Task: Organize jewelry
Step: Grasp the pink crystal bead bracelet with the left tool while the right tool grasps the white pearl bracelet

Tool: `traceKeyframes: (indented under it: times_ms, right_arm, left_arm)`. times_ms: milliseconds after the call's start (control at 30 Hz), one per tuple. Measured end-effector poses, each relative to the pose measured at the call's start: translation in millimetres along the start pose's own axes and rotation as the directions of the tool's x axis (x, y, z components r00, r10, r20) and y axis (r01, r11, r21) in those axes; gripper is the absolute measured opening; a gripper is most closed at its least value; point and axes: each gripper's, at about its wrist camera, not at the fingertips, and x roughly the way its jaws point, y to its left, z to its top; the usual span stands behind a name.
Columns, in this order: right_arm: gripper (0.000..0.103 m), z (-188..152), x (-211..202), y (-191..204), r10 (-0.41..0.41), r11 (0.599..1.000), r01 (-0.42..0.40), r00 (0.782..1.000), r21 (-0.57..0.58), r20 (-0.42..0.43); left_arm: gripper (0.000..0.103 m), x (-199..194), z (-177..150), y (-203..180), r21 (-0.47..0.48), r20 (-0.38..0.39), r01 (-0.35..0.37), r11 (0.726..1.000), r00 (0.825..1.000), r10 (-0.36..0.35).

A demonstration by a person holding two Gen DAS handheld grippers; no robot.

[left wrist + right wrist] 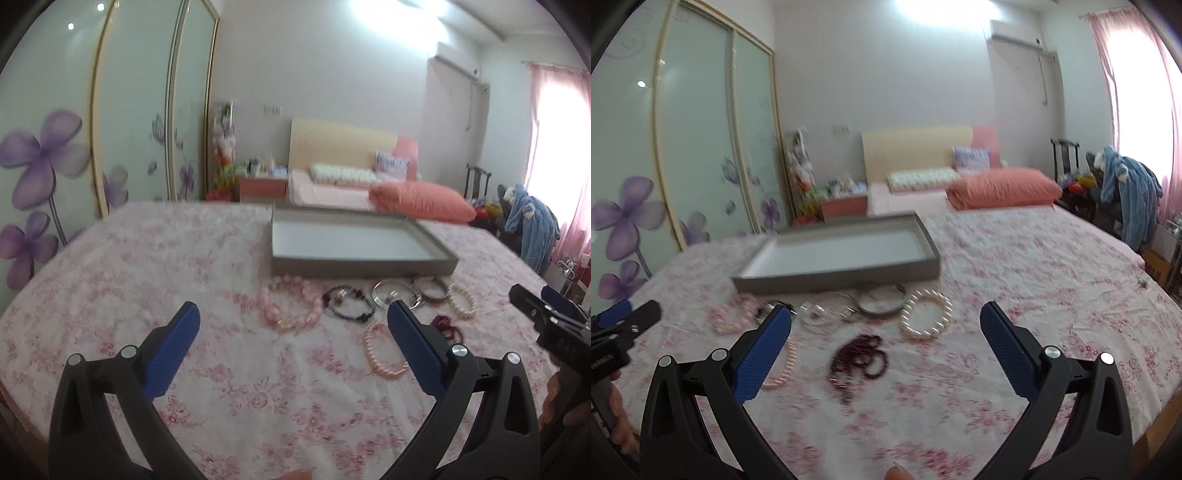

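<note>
While both claws hang wide apart and empty over the bed [110, 258], the sorting looks barely begun: the grey tray [354, 264] with its white floor holds nothing, and every piece of jewelry lies on the floral bedspread just in front of its near wall.

From the left wrist view, the left claw [293, 314] frames the lower middle of the frame, with the pink bead bracelet [291, 306] and the dark bead bracelet [349, 304] lying beyond its tips. To their right sit a clear bangle [391, 295], a brownish bangle [430, 290], a white pearl bracelet [461, 299] and, nearer the camera, a pale pink pearl strand [382, 350]. At the right edge of that frame the right claw [532, 301] shows.

From the right wrist view, the right claw [886, 321] points at a dark red bead heap [858, 360] low in the centre, the pearl bracelet just above and right of it. This view is blurred, so finer detail is lost.

I judge the step in hand to be choosing a first piece. The next move would call for lowering 1 claw over a single bracelet, pinching its beads without snagging a neighbour, then lifting it over the tray wall.

Behind, the room shows a glass wardrobe [55, 155] with purple flowers at left, a coral pillow [421, 201] and headboard mid-frame, and pink curtains [554, 147] at right.
</note>
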Motion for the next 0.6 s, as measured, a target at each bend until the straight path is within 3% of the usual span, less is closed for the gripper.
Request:
traceKeyframes:
  times_ms: [100, 233, 333, 433, 600]
  right_arm:
    - [0.099, 5.4, 21.5, -11.9, -0.026, 0.999, 0.028, 0.996, 0.019, -0.086]
    - [0.075, 9.7, 56.2, -20.9, -0.043, 0.999, 0.048, 0.974, 0.019, -0.223]
    - [0.064, 7.2, 81.5, -27.9, -0.068, 0.997, 0.077, 0.951, 0.02, -0.303]
    - [0.057, 6.5, 101.7, -35.7, -0.1, 0.993, 0.116, 0.931, 0.026, -0.35]
    - [0.055, 1.0, 121.5, -37.6, -0.14, 0.988, 0.155, 0.897, 0.001, -0.419]
  left_arm:
    - [0.099, 20.0, 7.8, 8.4, -0.01, -0.085, -0.006, 1.0, 0.996, 0.005]
    - [0.099, 42.5, 13.0, 18.7, -0.016, -0.154, -0.002, 1.0, 0.988, 0.0]
    - [0.099, 55.1, 14.9, 25.0, -0.002, -0.179, -0.032, 0.999, 0.983, 0.031]
    - [0.099, 65.1, 17.6, 30.9, 0.003, -0.198, -0.052, 0.999, 0.979, 0.052]
    - [0.099, 82.7, 23.5, 40.8, -0.002, -0.241, -0.06, 0.998, 0.969, 0.057]
